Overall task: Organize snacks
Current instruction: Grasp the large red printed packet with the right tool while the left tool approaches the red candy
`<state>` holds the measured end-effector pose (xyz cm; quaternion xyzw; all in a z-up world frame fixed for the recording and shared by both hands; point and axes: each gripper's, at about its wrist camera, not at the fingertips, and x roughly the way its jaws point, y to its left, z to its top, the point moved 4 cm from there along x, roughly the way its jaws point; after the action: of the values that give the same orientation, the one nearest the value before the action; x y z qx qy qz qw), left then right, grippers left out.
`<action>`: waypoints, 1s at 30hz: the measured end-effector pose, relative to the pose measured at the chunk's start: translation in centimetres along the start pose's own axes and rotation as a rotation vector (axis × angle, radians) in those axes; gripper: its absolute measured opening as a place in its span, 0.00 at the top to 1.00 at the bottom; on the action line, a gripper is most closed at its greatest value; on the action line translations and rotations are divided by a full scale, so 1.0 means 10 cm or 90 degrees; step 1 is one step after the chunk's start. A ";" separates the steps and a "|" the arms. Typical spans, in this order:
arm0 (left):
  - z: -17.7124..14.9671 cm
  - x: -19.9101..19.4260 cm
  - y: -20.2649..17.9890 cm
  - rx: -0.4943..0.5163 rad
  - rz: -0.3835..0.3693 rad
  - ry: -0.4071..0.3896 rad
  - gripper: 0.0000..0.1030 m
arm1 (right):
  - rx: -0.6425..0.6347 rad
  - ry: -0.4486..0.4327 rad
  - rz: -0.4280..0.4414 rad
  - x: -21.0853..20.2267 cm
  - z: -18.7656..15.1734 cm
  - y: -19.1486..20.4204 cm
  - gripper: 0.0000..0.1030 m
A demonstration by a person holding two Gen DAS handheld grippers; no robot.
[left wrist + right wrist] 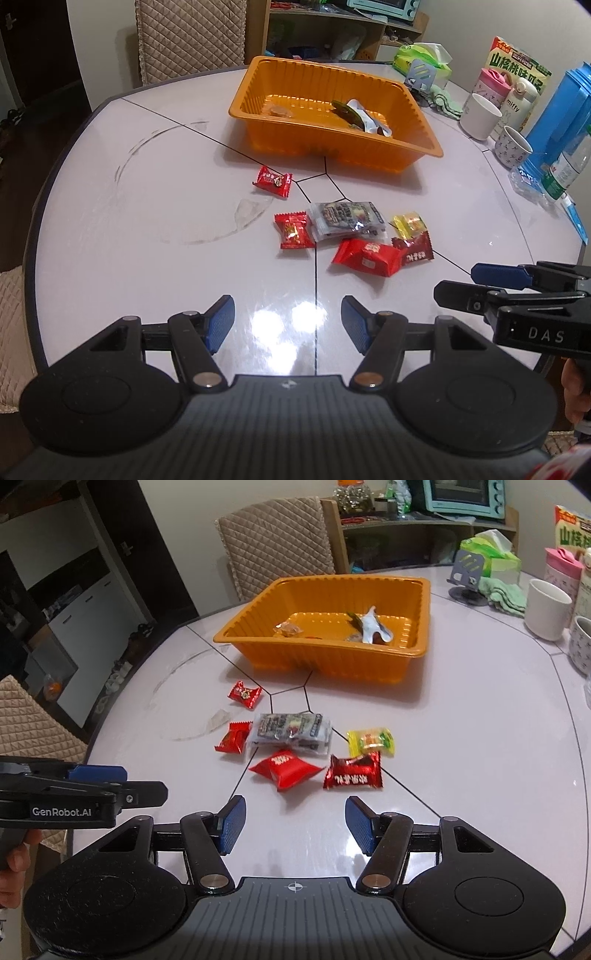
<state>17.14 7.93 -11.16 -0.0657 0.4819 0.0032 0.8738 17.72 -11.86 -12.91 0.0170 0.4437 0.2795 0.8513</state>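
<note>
At the bottom of the left wrist view, the left gripper [288,323] is spread wide and empty, its ribbed blue pads [221,321] angled over the glossy white table [110,221]. The right gripper [294,825] sits low in its own view, likewise released, holding nothing. Just above it, mid-frame, lie crinkled foil snacks: a puffy red packet [286,770], a dark red candy [352,773], a yellow candy [370,741], a clear printed pouch [291,731], a small red sachet [232,737] and, apart at upper left of the cluster, another red candy [245,693]. Above them stands a ribbed orange plastic tray [314,657], holding a silver wrapper [371,627] and a small amber candy [288,628]. White mugs [546,607] stand at the right edge.
</note>
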 end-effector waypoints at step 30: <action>0.23 0.46 0.24 -0.011 0.015 0.028 0.41 | -0.170 0.066 0.034 0.96 0.27 0.14 0.50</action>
<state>21.42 10.34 -14.09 -0.0676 0.5017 0.0166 0.8622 23.40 -5.37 -18.04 -0.0988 0.4454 0.3593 0.8141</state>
